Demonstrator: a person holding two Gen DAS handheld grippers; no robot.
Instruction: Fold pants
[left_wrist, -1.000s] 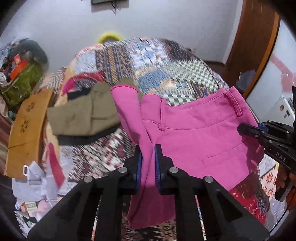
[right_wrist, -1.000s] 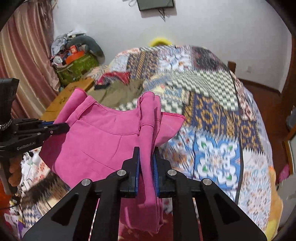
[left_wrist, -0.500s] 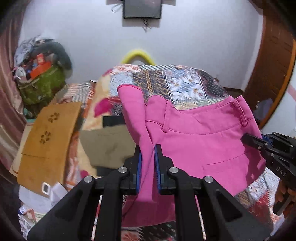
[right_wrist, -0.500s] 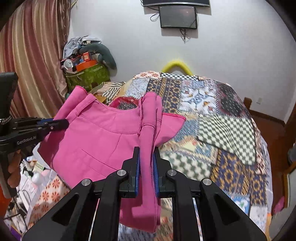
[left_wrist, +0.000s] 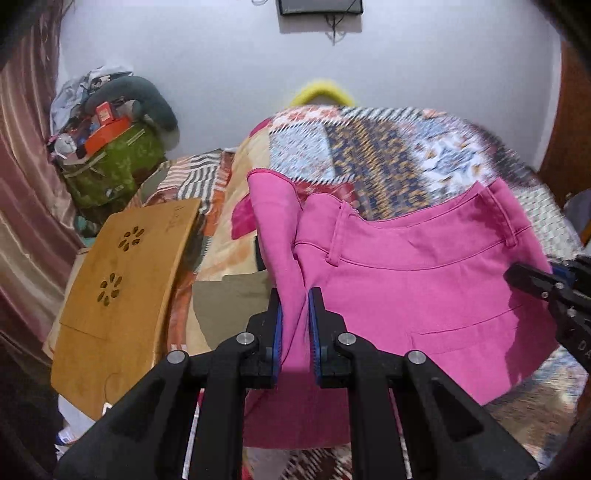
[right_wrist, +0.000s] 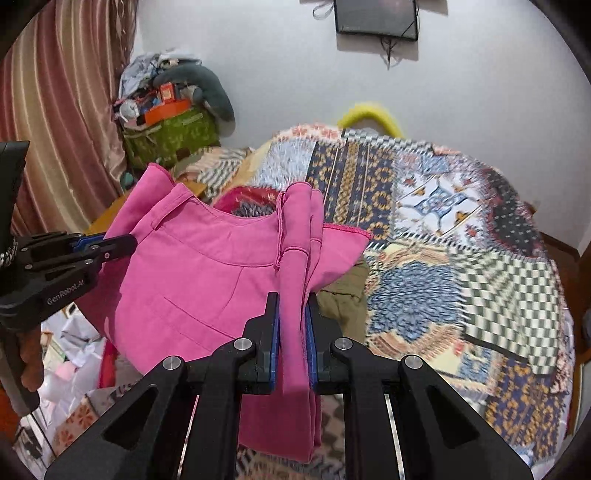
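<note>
The bed (right_wrist: 461, 258) with its patchwork cover lies ahead of and below both grippers, and the pink pants (left_wrist: 424, 280) hang in the air above it, not yet laid down. The left gripper (left_wrist: 295, 325) and the right gripper (right_wrist: 291, 325) are each closed on a bunched side of the waist, so I judge that the folding is partly done and the laying down and smoothing remain.

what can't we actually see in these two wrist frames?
- Legs of the pink pants: left wrist view, lower part drops behind the left claw.
- Same in the right wrist view, behind the right claw.
- Olive garment: mostly covered by the pants in both views.
- Patchwork bedspread: motion blurred, pattern detail unreadable.
- Wall screen: cut by the top edge in the left wrist view.
</note>
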